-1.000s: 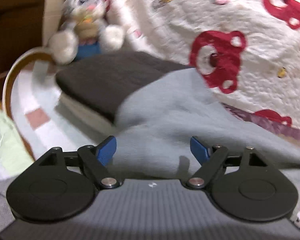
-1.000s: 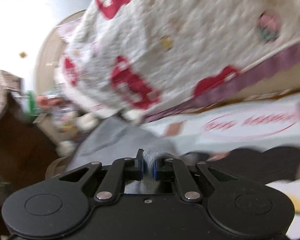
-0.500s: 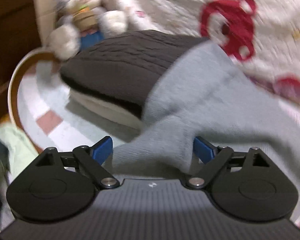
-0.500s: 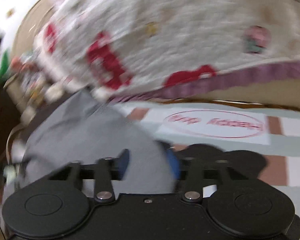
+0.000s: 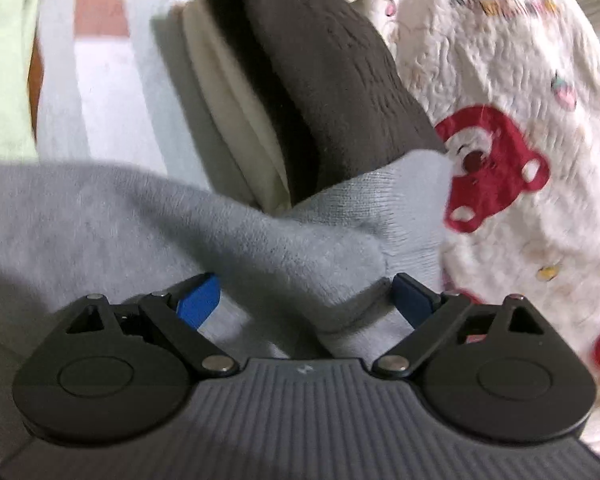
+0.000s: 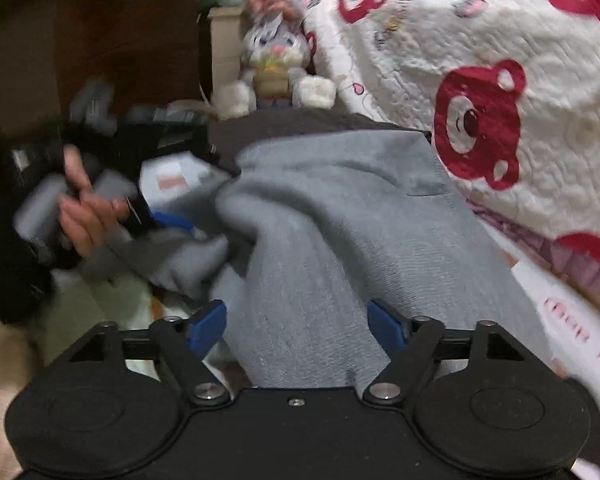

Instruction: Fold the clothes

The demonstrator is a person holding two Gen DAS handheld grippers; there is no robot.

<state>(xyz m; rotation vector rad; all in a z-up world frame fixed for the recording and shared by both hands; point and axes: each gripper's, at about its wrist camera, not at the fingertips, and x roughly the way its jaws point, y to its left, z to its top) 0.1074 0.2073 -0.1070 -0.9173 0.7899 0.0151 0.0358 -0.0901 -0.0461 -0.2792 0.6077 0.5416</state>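
Fleece like this grey garment (image 6: pixel 340 216) we judge soft, light and floppy; it lies on the bed, draped onto the folded dark stack (image 5: pixel 320 72). Both the left hand-held gripper (image 5: pixel 306 300) and the right hand-held gripper (image 6: pixel 298 324) are opening, cloth between unpinched; we'd pinch the ribbed hem.

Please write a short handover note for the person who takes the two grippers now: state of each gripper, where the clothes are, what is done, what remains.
Left gripper: jaws opening, grey garment lies between them, not pinched.
Right gripper: jaws opening, same grey cloth between them, not gripped.
The garment lies spread on the bed, its far end lapping onto the dark brown folded garment, which sits on a cream one. White bear-print quilt is alongside, plush rabbit behind.
Done: two pieces stacked.
Left: the grey piece looks only partly folded; finish and stack it.
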